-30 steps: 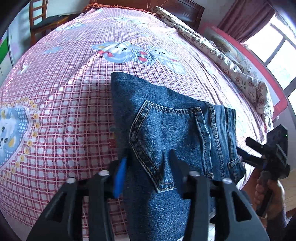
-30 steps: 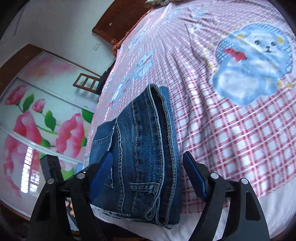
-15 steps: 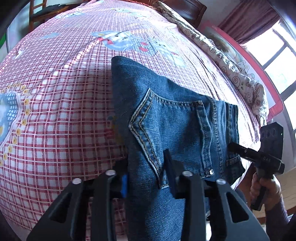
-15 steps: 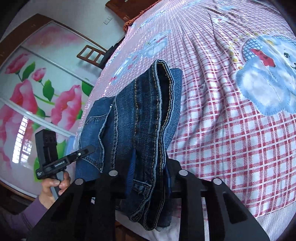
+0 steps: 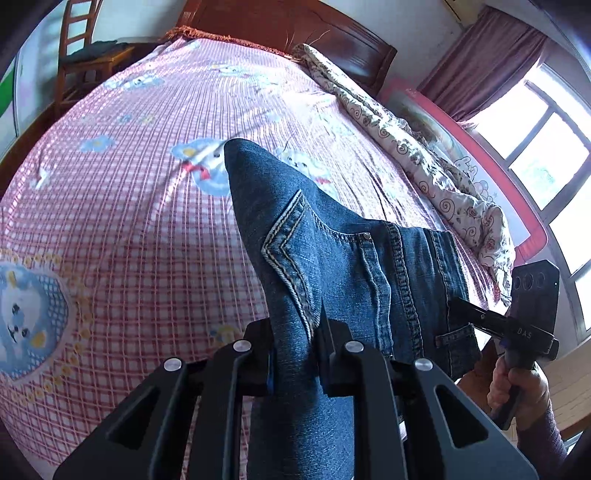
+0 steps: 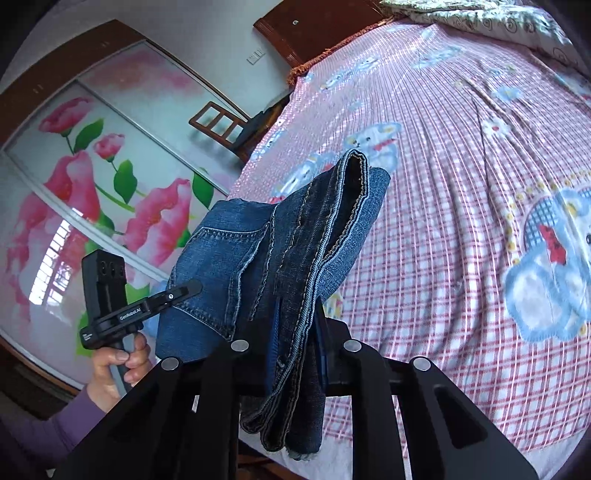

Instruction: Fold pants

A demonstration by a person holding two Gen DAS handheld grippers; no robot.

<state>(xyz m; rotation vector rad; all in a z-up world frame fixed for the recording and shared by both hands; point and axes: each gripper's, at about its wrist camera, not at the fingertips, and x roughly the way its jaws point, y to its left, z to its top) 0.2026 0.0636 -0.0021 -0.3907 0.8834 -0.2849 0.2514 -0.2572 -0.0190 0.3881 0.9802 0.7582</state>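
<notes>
While the folded jeans (image 5: 332,266) hang between them above the bed (image 5: 147,229), each gripper has just been closing and now pinches one end of the denim: the left gripper (image 5: 295,354) clamps the pocket side, the right gripper (image 6: 295,343) the stacked waistband layers. One pair of jeans, two grippers and two hands are in sight; the right hand (image 5: 517,384) shows at the edge of the left view, the left hand (image 6: 118,365) in the right view. Only the far fold of the jeans seems to meet the checked sheet. Wide bare sheet lies ahead; a rolled quilt (image 5: 424,158) lines the window side, a headboard (image 5: 295,26) the far end, a chair (image 6: 221,123) beside it.
</notes>
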